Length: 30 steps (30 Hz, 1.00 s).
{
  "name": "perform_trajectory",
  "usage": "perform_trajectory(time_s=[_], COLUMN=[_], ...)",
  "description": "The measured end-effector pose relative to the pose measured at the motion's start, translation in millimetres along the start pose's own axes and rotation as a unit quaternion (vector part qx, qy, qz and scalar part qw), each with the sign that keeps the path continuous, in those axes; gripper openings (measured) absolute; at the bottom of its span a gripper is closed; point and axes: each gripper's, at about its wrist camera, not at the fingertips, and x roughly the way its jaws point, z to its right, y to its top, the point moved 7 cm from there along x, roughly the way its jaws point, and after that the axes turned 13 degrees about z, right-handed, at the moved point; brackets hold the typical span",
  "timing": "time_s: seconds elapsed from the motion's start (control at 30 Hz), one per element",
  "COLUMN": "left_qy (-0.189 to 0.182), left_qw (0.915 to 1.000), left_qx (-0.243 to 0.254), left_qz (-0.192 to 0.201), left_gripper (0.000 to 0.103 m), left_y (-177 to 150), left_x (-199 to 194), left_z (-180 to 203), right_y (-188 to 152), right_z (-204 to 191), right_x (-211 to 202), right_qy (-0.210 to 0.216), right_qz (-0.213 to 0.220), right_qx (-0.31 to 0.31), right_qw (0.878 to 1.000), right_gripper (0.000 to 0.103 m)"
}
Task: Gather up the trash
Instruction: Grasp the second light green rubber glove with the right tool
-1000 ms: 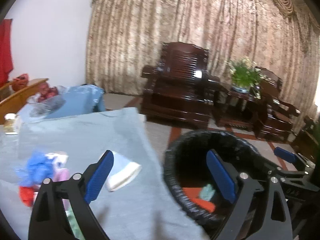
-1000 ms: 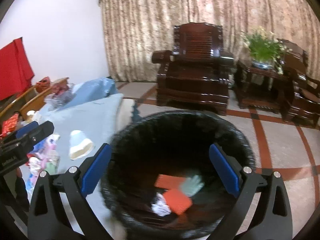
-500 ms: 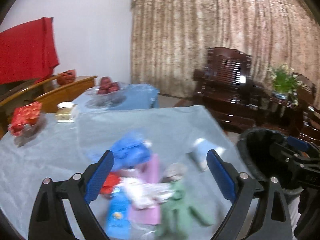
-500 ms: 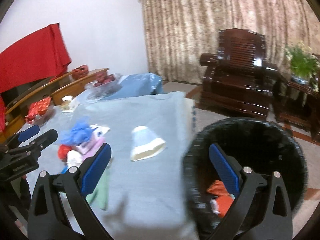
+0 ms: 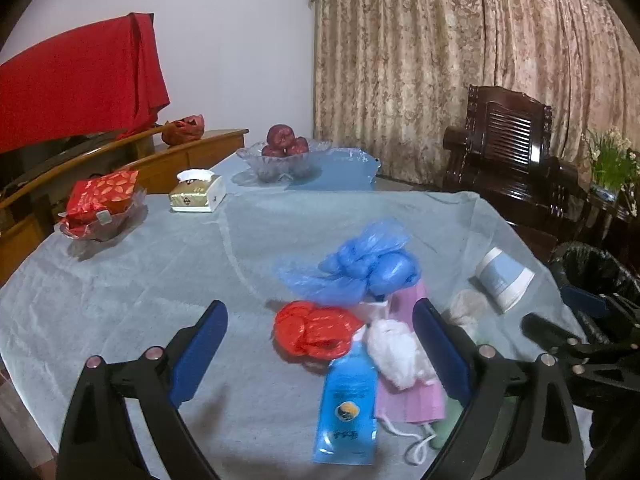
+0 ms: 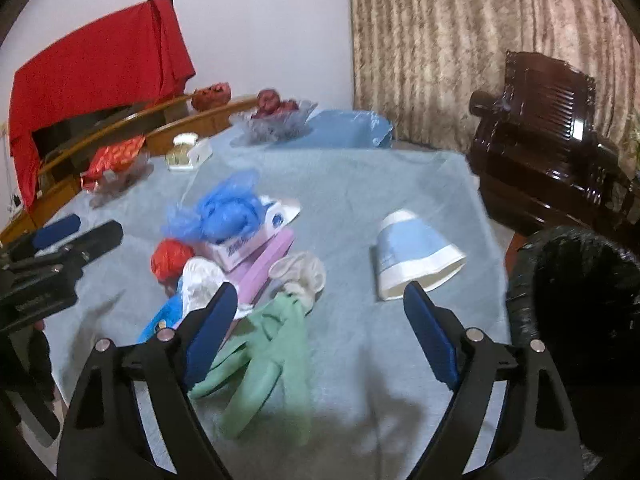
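Observation:
A pile of trash lies on the grey-blue tablecloth: a blue plastic bag, a crumpled red wrapper, a white wad, a blue pouch, a pink mask, a green glove and a tipped paper cup. The black-lined trash bin stands off the table's right edge. My left gripper is open and empty above the pile. My right gripper is open and empty over the glove, left of the bin.
At the table's far side stand a glass bowl of apples, a tissue box and a dish with a red packet. Dark wooden armchairs stand behind the table on the right.
Both grippers have swung left from over the bin to the table. The trash pile is now in front of them and the bin sits at the right edge.

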Motion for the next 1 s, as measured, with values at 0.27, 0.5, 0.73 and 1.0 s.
perform_trajectory(time_s=[0.27, 0.5, 0.73, 1.0], left_qy=[0.005, 0.004, 0.002, -0.011], left_qw=[0.9999, 0.9996, 0.9996, 0.9994], left_qx=[-0.001, -0.005, -0.005, -0.002], left_qz=[-0.016, -0.026, -0.029, -0.034], left_gripper=[0.092, 0.092, 0.092, 0.091], left_y=[-13, -22, -22, -25], left_x=[9, 14, 16, 16], left_z=[-13, -20, -20, -6], right_y=[-33, -44, -51, -49], right_z=[-9, -14, -19, -14], right_x=[30, 47, 59, 57], right_qy=[0.011, 0.021, 0.042, 0.054], right_qz=[-0.060, -0.097, -0.123, -0.124], right_qx=[0.013, 0.020, 0.021, 0.042], right_qw=[0.998, 0.995, 0.991, 0.990], right_gripper=[0.059, 0.049, 0.031, 0.019])
